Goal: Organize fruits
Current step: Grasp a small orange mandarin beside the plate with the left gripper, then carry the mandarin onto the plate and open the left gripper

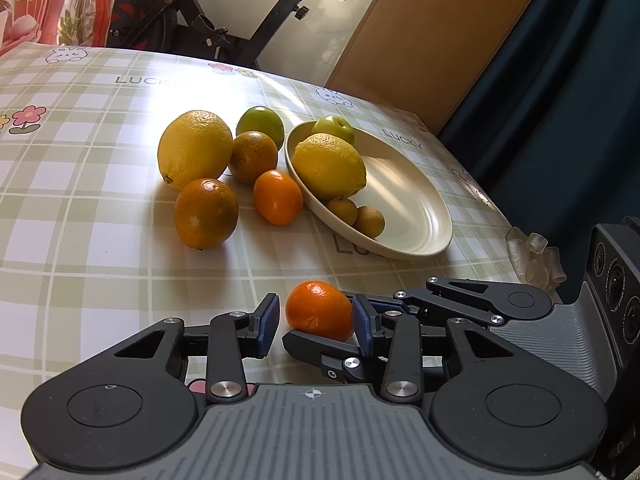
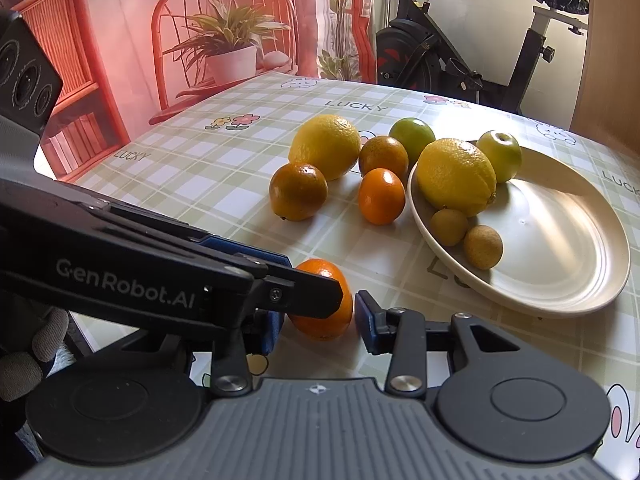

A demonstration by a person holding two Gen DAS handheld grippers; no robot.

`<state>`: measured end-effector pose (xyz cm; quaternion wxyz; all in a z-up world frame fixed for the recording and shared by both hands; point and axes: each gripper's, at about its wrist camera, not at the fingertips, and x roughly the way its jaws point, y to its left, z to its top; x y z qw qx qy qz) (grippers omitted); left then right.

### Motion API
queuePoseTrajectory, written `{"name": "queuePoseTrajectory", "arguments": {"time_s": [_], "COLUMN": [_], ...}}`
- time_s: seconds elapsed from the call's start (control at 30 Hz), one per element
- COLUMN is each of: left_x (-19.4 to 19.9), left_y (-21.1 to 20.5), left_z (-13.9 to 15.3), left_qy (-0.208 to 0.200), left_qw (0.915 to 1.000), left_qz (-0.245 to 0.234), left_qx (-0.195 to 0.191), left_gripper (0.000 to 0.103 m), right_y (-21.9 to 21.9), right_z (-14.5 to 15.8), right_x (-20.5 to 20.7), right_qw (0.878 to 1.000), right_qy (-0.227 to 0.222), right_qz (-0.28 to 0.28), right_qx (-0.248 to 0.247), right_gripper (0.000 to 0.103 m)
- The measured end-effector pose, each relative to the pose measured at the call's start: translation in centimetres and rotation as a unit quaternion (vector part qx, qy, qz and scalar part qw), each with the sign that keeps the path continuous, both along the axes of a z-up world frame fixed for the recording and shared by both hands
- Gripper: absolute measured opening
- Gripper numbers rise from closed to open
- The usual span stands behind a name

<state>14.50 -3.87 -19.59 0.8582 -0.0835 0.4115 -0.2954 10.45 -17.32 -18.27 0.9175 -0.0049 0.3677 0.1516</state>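
Note:
A bright orange mandarin (image 1: 320,314) (image 2: 322,320) lies on the checked tablecloth, and both grippers straddle it crosswise. My right gripper (image 2: 320,320) has its pads against the mandarin's sides. Its lower finger (image 1: 320,350) crosses in front of the fruit in the left wrist view. My left gripper (image 1: 315,308) has its right pad touching the fruit, with a thin gap at its left pad. A cream plate (image 1: 400,200) (image 2: 560,232) holds a lemon (image 1: 330,166), a green fruit (image 1: 334,128) and two small brown fruits (image 1: 362,216).
Left of the plate lie a big lemon (image 1: 194,148), a green lime (image 1: 260,124), two dull oranges (image 1: 206,214) and a bright one (image 1: 278,198). An exercise bike (image 2: 460,52) stands past the far edge. The table's right edge (image 1: 500,208) meets a dark curtain (image 1: 560,100).

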Motion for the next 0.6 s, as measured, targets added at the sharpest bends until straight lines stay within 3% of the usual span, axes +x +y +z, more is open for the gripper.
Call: {"name": "queuePoseTrajectory", "arguments": {"time_s": [0.43,0.6], "left_x": [0.0,0.1], "left_y": [0.0,-0.8], "left_z": [-0.2,0.8], "left_qy": [0.003,-0.021], "left_qw": [1.0,0.9995], "left_qz": [-0.003,-0.022], "left_qx": [-0.007,0.006], "left_gripper": [0.039,0.039], "right_y": [-0.3,-0.5], "right_z": [0.0,0.4], "right_x": [-0.6,-0.7], "right_qw": [1.0,1.0], "right_qy": [0.0,-0.007], "right_qz": [0.005,-0.001], "right_qx": [-0.002,0.003], "right_gripper": [0.038,0.038]}}
